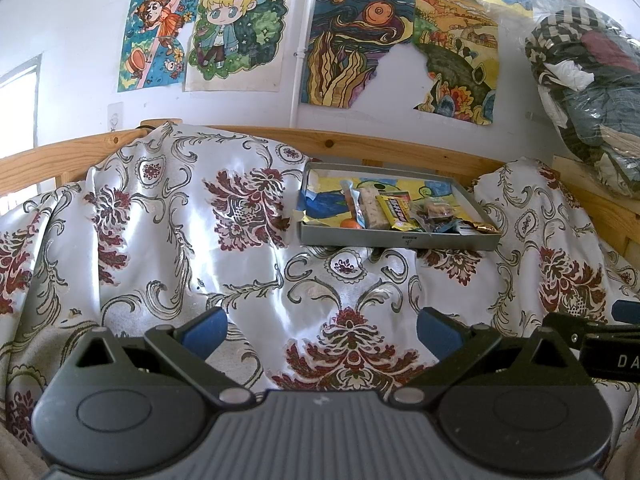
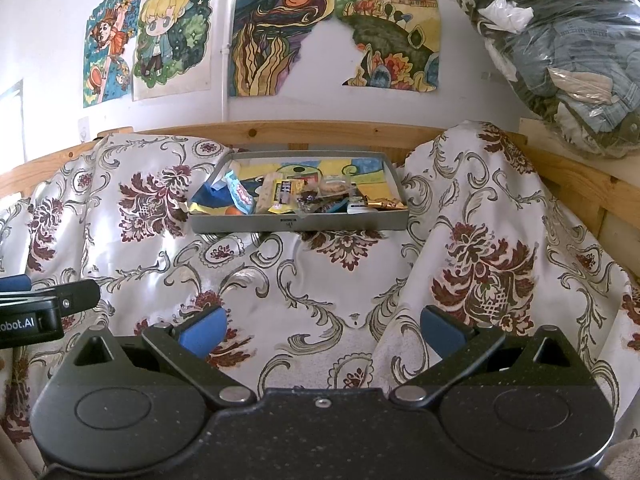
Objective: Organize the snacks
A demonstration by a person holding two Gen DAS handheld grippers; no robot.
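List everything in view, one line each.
tray: one, grey, on the cloth near the rail
snack packets: several, mixed colours, in the tray
orange ball: one, tray's front left
patterned cloth: one, white and maroon, draped over the surface
wooden rail: one, behind the cloth
drawings: several, colourful, on the wall
bag of clothes: one, clear, upper right
left gripper: open, empty
right gripper: open, empty
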